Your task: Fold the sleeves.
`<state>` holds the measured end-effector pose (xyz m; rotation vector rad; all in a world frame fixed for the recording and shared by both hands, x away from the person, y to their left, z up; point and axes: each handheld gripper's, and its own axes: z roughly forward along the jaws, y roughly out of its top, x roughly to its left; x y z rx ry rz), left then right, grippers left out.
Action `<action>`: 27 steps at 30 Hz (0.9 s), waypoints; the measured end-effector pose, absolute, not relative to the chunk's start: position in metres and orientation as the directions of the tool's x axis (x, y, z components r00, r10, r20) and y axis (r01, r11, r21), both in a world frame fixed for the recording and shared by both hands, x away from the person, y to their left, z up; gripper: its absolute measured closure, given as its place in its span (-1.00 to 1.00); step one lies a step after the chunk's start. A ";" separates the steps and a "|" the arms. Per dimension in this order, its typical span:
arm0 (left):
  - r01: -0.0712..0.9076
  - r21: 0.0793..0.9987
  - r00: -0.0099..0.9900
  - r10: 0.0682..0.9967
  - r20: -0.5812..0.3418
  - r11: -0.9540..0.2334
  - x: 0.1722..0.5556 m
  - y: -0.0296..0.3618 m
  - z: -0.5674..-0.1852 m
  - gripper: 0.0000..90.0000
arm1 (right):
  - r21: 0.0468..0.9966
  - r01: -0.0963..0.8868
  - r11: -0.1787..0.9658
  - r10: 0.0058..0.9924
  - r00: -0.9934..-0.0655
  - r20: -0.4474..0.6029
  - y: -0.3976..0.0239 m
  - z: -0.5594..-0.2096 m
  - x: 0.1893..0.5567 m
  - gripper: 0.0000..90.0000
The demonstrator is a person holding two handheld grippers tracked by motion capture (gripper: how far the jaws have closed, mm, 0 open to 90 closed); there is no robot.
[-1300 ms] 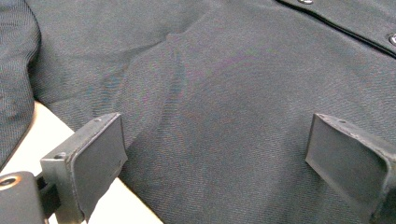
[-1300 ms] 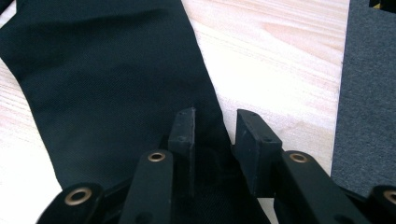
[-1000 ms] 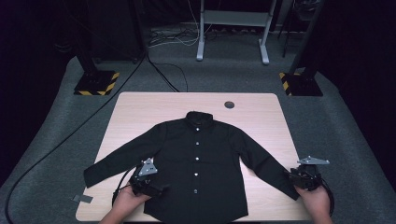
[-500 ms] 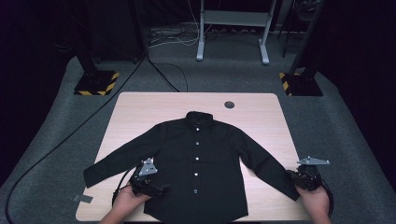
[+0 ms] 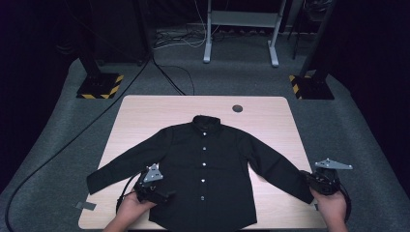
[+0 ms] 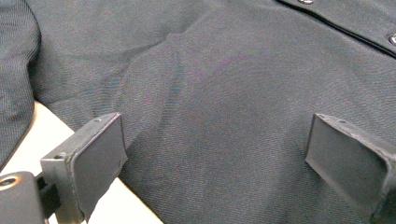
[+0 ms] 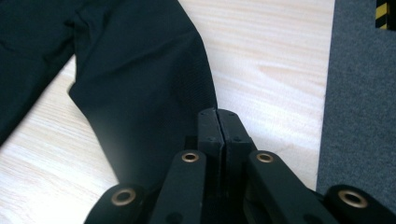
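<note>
Black cloth covers the middle of the pale wooden table (image 5: 145,116): a long-sleeved shirt (image 5: 208,169) lies flat with its buttons up, collar toward the top of the high view and hem toward the bottom edge. Its two sleeves run out and down toward the lower left and lower right of that frame.

The left gripper (image 5: 153,189) sits at the lower left of the shirt's body, just above the person's left hand (image 5: 130,209). In the left gripper view its jaws stand wide apart over the fabric (image 6: 219,93), with a strip of table showing at the lower left; nothing is pinched between them.

The right gripper (image 5: 323,181) is at the lower right of the high view, at the cuff end of the right-hand sleeve (image 5: 280,171), with the person's right hand (image 5: 331,205) below it. In the right gripper view its jaws have just been closing and now meet at the cuff edge of the sleeve (image 7: 140,84), in the lower middle of that frame, pressed together on the cloth. Grey carpet (image 7: 359,93) fills the right side of that frame.
</note>
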<state>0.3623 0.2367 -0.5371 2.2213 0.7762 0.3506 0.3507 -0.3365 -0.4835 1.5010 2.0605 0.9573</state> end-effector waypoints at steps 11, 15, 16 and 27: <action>0.423 0.728 0.779 0.627 0.012 -0.539 0.362 0.237 -0.537 -0.89 | 0.779 0.599 0.188 0.929 -0.366 0.058 -0.332 -0.459 0.345 0.98; 0.423 0.728 0.779 0.627 0.012 -0.540 0.362 0.237 -0.537 -0.89 | 0.789 0.582 0.198 0.922 -0.384 0.053 -0.328 -0.452 0.342 0.98; 0.423 0.728 0.779 0.627 0.011 -0.539 0.362 0.237 -0.537 -0.89 | 0.792 0.577 0.202 0.919 -0.391 0.051 -0.327 -0.450 0.342 0.98; 0.423 0.728 0.779 0.627 0.012 -0.539 0.362 0.237 -0.537 -0.89 | 0.819 0.525 0.232 0.895 -0.445 0.032 -0.313 -0.430 0.334 0.98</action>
